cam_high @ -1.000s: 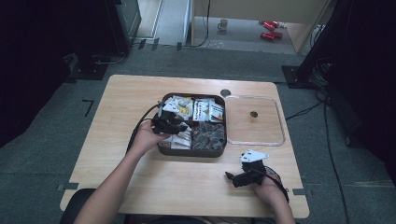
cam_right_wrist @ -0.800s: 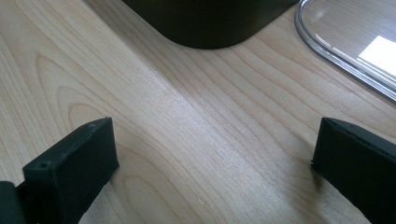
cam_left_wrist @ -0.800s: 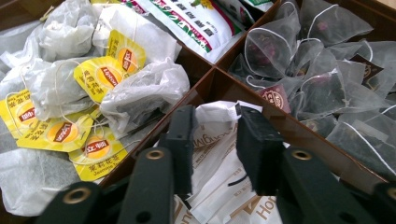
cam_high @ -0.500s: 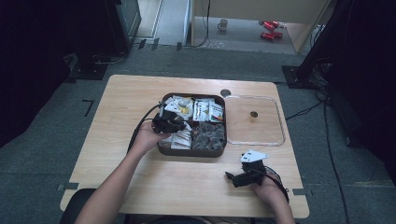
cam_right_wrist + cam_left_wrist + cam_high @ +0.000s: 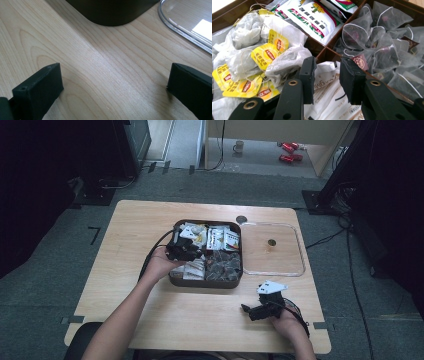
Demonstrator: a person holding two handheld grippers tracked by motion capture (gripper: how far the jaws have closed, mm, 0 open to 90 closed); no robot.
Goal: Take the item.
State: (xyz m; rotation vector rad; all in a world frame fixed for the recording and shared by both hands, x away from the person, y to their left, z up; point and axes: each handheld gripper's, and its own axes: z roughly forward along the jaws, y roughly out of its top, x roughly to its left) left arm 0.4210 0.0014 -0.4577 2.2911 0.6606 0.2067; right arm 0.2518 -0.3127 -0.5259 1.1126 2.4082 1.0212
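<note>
The left gripper [image 5: 325, 75] hung over the tray [image 5: 206, 280], jaws just opened partway above white sachets [image 5: 329, 100], gripping nothing; picking remained. The right gripper [image 5: 113, 87] rested wide open on the table [image 5: 100, 62].

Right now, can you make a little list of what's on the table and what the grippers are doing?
table: light wood
tea box: dark, four compartments of tea bags and sachets
lid: clear, flat beside the box
left gripper: over the box, jaws just opening, a white sachet behind them, not pinched
right gripper: open, on bare wood
</note>
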